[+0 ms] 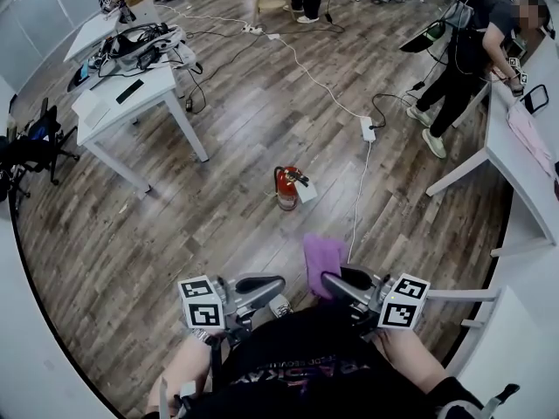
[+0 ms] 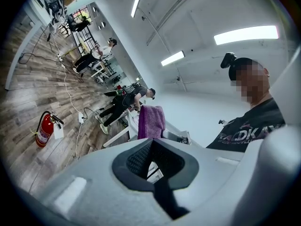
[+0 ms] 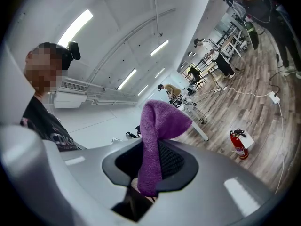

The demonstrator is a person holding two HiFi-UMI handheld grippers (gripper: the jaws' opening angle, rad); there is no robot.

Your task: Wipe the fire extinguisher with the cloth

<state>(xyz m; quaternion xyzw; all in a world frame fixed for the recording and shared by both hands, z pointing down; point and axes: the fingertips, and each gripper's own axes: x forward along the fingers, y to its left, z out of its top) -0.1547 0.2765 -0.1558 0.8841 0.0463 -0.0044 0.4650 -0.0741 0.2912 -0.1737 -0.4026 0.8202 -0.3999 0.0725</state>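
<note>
The right gripper pinches the purple cloth, the left gripper is closed on nothing, and the fire extinguisher stands well ahead across the wood floor.

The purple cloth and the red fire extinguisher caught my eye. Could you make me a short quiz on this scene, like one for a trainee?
1. Which one holds the purple cloth? A: the left gripper. B: the right gripper. C: neither.
2. True or false: the fire extinguisher stands upright on the wooden floor, apart from both grippers.
3. Fill in the blank: the left gripper's jaws are ____ with nothing between them.

Key: 1 B; 2 true; 3 shut.
</note>
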